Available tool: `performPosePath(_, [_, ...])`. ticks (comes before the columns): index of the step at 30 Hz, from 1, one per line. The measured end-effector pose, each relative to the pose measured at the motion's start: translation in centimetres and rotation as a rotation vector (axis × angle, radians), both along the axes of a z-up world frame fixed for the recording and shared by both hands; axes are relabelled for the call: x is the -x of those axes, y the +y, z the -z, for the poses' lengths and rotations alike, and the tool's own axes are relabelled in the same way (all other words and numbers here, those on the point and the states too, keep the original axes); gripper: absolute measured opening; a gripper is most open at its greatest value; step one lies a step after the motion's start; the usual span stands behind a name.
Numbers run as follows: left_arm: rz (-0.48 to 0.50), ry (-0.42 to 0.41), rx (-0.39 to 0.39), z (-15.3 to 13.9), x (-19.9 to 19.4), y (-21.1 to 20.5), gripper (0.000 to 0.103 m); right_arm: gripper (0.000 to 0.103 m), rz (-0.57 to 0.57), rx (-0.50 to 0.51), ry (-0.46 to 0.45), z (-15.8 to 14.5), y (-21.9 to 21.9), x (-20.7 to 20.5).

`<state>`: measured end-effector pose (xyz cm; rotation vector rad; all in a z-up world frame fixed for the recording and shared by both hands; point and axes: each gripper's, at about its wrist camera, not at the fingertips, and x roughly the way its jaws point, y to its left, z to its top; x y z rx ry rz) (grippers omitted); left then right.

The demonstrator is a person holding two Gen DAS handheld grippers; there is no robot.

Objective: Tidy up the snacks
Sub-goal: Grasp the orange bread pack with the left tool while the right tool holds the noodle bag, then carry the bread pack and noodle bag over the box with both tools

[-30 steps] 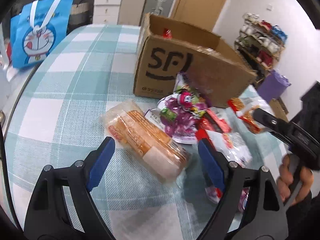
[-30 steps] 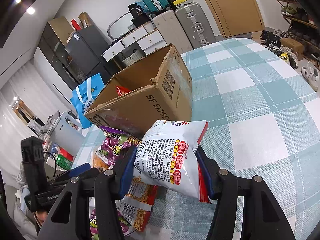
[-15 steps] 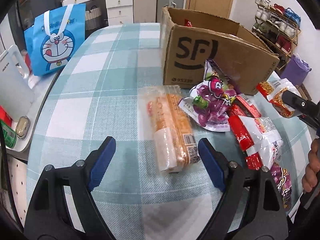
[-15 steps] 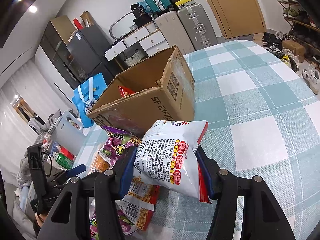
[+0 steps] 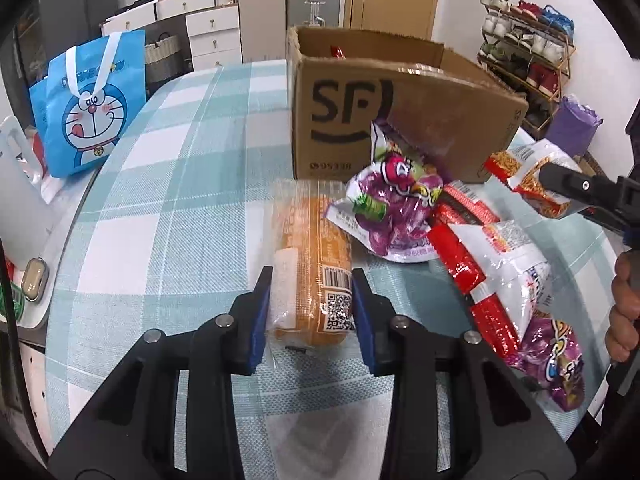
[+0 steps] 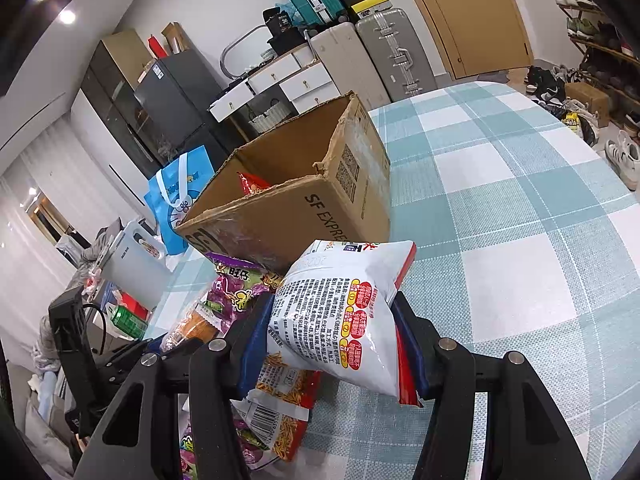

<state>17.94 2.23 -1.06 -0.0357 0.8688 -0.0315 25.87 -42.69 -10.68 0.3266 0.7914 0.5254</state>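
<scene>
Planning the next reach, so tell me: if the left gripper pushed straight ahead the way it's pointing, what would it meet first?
The left gripper is shut on the orange biscuit pack. Straight ahead, that pack's far end would likely meet the SF cardboard box first, though depth is uncertain.

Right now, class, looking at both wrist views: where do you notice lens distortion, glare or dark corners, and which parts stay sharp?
Left wrist view: fisheye bends the checked tablecloth lines, corners go black, glare glints on the orange biscuit pack, and the SF cardboard box stays sharp. Right wrist view: ceiling lights flare at upper left, the door leans, and print on the white snack bag reads crisply.
</scene>
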Motion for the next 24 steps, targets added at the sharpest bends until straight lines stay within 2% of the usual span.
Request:
performPosePath(17, [-0.021, -0.072, 0.053, -3.7, 1.9, 2.3, 0.031, 0.057, 0.002, -0.023, -0.051, -1.1, -0.5, 0.6])
performPosePath(24, [-0.01, -0.161, 0.098, -5.9, 3.3, 2.5, 0.031, 0.057, -0.023, -0.04, -0.108, -2.1, -0.4, 1.4])
